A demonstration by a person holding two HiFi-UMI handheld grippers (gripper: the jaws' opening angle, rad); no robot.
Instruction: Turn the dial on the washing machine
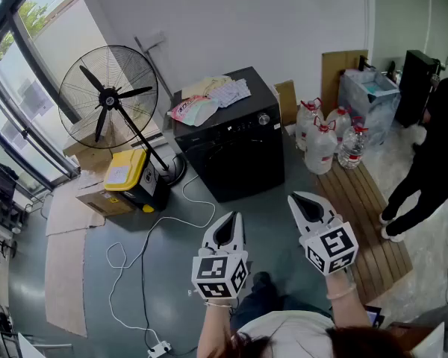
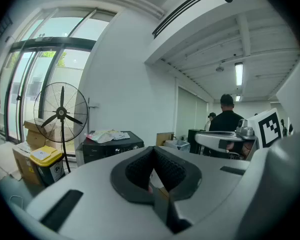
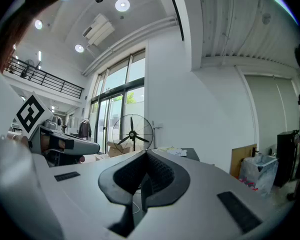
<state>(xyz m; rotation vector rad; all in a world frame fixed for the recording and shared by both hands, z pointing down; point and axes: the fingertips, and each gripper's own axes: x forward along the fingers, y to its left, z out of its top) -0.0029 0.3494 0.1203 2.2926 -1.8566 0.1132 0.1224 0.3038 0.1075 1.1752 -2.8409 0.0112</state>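
I judge the task as not started: nothing has reached the machine yet. The boxy black washing machine [image 1: 235, 159] stands on the grey floor in the upper middle of the head view. Its small round silver dial [image 1: 263, 118] sits at the right end of the control strip, near the top front edge. I can't read the dial's setting from here; it is too small.

Both tools hang in the lower middle of that frame, well apart from the machine, with bare floor between. The left gripper [image 1: 230, 222] has its jaws closed together on nothing, and its own view shows the dark pads meeting at the tip [image 2: 153, 151]. The right gripper [image 1: 299, 200] is likewise fully closed and empty [image 3: 146, 154], and it lies nearer the dial's side.

A heap of pale cloths [image 1: 209, 99] lies on the machine's lid, clear of the dial.

What is left, as I see it, is everything: close the gap, open one gripper, set it around the dial, and rotate.
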